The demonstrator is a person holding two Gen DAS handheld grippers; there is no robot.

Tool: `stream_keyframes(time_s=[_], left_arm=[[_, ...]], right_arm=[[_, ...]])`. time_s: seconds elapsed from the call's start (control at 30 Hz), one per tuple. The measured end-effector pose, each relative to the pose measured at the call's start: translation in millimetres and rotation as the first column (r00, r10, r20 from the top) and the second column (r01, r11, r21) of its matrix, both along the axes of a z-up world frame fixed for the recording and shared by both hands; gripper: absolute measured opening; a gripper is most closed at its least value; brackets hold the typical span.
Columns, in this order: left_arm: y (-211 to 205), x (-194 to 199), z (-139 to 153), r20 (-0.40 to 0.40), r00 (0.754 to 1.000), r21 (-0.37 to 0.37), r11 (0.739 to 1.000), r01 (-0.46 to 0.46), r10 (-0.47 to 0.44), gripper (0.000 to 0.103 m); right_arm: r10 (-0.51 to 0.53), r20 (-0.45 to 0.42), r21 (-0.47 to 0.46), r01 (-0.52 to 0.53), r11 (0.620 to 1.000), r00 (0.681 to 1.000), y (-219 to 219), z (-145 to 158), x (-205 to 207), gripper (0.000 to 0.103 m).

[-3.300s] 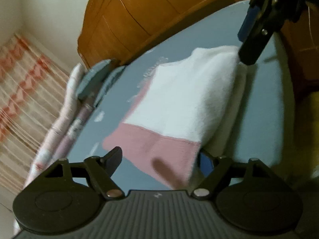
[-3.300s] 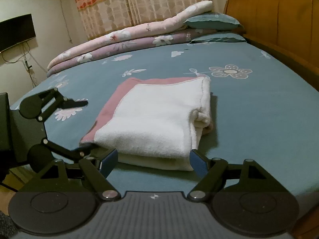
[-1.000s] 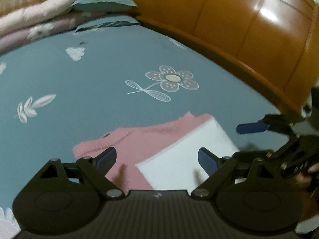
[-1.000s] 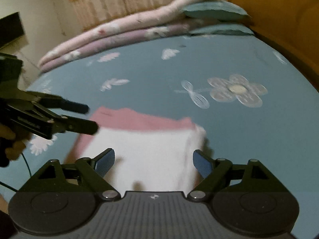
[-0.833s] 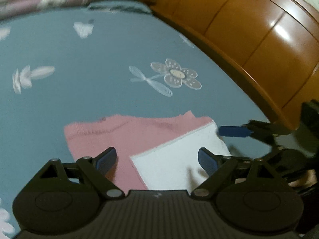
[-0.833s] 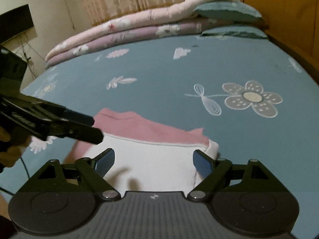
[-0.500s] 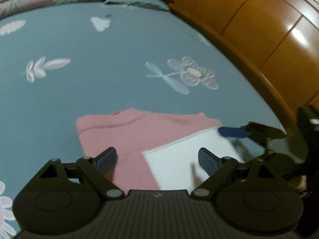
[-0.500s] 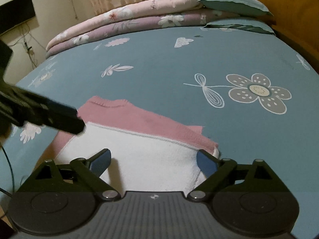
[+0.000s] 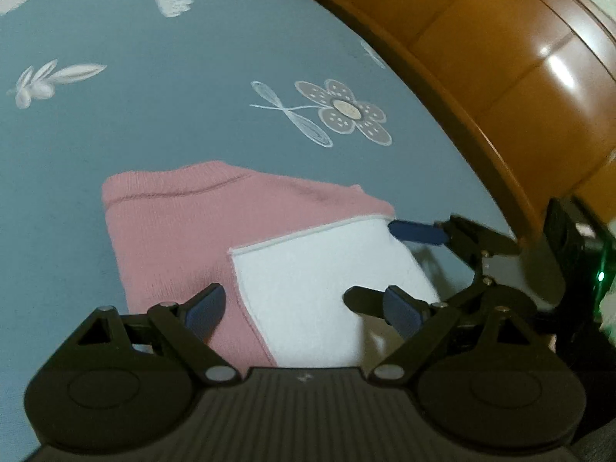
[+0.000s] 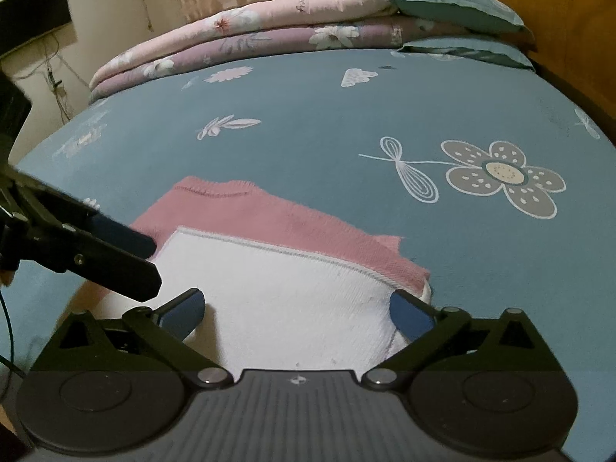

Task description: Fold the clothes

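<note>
The pink and white sweater lies folded into a thick bundle near the edge of the bed, on the blue flowered sheet. It looks soft and light, a loose knit that will sag and slip out of its fold if lifted by one corner, so I would take it by the thick folded edges on both sides at once. The right gripper has just been spreading its jaws and now stands wide, the white part lying under and between the fingers without being pinched. The left gripper is spread wide too, low over the bundle where pink meets white, holding nothing. The two tools sit close together over the same small bundle, so their fingers could knock each other. Beyond lie stacked quilts and pillows, well apart, and the wooden headboard runs along one side.
</note>
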State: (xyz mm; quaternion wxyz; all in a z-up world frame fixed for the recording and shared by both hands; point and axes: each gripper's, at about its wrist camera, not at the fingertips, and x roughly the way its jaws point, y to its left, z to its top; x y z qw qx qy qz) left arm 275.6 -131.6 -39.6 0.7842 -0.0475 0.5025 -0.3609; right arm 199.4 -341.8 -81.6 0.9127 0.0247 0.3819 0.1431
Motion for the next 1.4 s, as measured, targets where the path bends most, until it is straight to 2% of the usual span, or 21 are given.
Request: stream_keyframes(time_s=[0.17,0.3,0.4,0.5,0.7,0.8,0.97,1.13,1.4], left_arm=[[-0.6,-2.2,4.5,0.022,1.0,-0.017,1.0,0.016,-0.015,0.089],[10.2,-13.4,29.0,0.094,0.991,-0.015,0.995,0.097,-0.096,0.09],[17.5,-17.8,35.7,0.098,0.985,-0.033,0.989,0.144,-0.14,0.09],[24.8,-20.6,32.0,0.074,0.981,-0.073,0.981,0.182,-0.177,0.09],[22.9,-15.5,6.8,0.011,0.969,-0.07,0.967,0.245,-0.245,0.09],[20.0,-11.8,5.2,0.006,0.963,-0.074,0.96,0.269,-0.269,0.09],[18.2,-10.4,5.6,-0.005,0.958,-0.071,0.955,0.286,-0.288,0.091],[17.1,-8.6,6.8,-0.01,0.951,-0.06,0.95,0.307,-0.308,0.091],[17.0,-15.7,6.9,0.0,0.969,-0.05,0.967,0.248,-0.248,0.091]], right_arm=[[-0.041,-0.008,-0.057,0.041,0.998,0.999,9.9,7.4,-5.1,0.103],[-0.099,0.009,-0.009,0.099,0.995,0.995,10.3,31.5,-29.9,0.103],[-0.133,-0.008,0.018,0.134,0.991,0.991,18.2,41.8,-51.2,0.103],[-0.174,-0.028,0.012,0.175,0.985,0.984,36.6,45.2,-72.6,0.103],[-0.281,-0.097,-0.023,0.28,0.96,0.955,60.0,21.4,-89.7,0.103],[-0.315,-0.081,-0.036,0.313,0.949,0.946,63.4,17.1,-90.5,0.103],[-0.37,-0.086,-0.01,0.37,0.929,0.925,61.9,20.8,-89.7,0.103],[-0.381,-0.07,-0.01,0.381,0.925,0.922,65.4,39.3,-96.5,0.103],[-0.353,-0.122,0.019,0.358,0.934,0.928,51.0,32.4,-97.7,0.103]])
